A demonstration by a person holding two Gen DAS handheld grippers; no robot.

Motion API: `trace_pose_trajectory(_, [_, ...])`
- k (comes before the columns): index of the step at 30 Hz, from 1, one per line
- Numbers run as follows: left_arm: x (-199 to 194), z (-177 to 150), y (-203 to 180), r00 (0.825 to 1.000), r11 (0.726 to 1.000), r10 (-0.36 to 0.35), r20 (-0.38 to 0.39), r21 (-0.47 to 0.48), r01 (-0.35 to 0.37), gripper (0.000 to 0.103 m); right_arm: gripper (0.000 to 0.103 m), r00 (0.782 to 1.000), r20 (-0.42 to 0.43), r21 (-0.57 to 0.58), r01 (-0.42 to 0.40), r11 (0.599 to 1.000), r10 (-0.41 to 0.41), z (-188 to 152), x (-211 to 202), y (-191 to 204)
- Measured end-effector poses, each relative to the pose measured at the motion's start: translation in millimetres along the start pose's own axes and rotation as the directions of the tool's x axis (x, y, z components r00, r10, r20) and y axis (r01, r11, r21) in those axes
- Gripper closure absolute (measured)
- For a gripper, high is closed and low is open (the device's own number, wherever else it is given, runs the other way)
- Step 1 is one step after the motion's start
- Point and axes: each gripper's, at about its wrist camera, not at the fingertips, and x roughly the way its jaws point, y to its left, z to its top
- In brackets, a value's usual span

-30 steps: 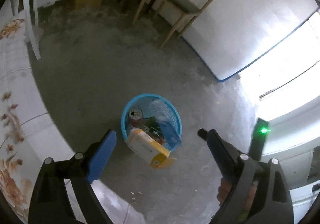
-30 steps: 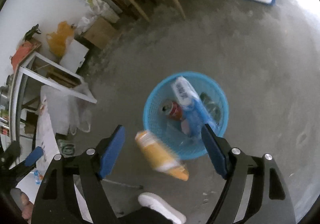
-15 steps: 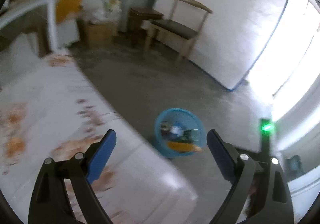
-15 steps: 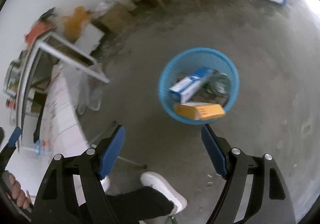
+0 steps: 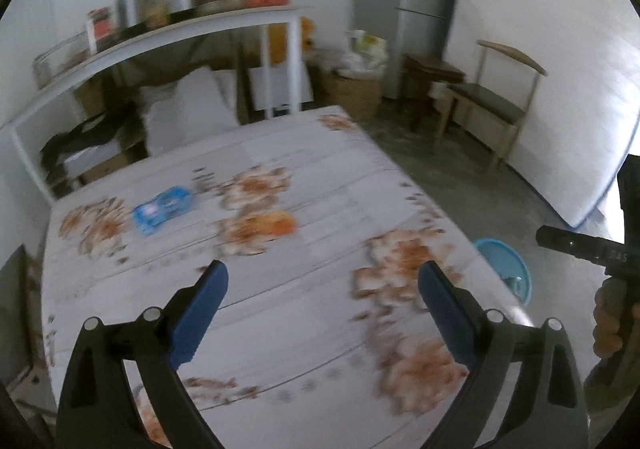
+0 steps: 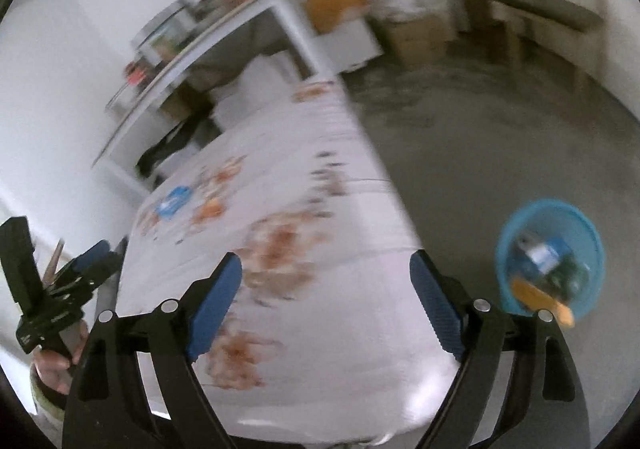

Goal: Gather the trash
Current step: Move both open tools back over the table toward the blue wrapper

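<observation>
A blue packet and an orange item lie on the floral-cloth table; both show small in the right wrist view, the packet left of the orange item. The blue trash basket stands on the floor right of the table, holding a yellow box, a blue-white carton and other trash; its rim peeks past the table edge. My left gripper is open and empty above the table. My right gripper is open and empty over the table's near edge.
A white shelf with pots stands behind the table. A wooden chair, a fridge and cardboard boxes stand at the back right. Bare concrete floor lies right of the table.
The yellow box dropped from my right gripper into the basket. Both grippers then swung from the basket up to the table, open throughout.
</observation>
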Motion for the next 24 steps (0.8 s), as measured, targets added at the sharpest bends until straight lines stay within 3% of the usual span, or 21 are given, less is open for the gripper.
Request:
trace_pose_trajectory(12, [3, -22, 108, 0.997, 0.976, 0.077, -0.004, -0.205, -0.076, 0.007, 0.021, 0.984, -0.171, -0.233, -0.098, 0.968, 0.058, 11, 85, 127])
trace_pose_trajectory(17, [9, -21, 139, 0.995, 0.972, 0.101, 0.028, -0.215, -0.093, 0.007, 0.021, 0.975, -0.211, -0.26, -0.119, 0.958, 0.064, 23, 125, 160])
trace_pose_trajectory(20, [21, -13, 161, 0.994, 0.976, 0.084, 0.076, -0.208, -0.067, 0.007, 0.028, 0.975, -0.219, -0.315, -0.107, 0.943, 0.037, 24, 147, 178])
trace_pose_trajectory(24, [57, 12, 181, 0.997, 0.99, 0.045, 0.058, -0.136, -0.037, 0.007, 0.042, 0.966, -0.259, -0.398, -0.095, 0.913, -0.013, 22, 185, 195])
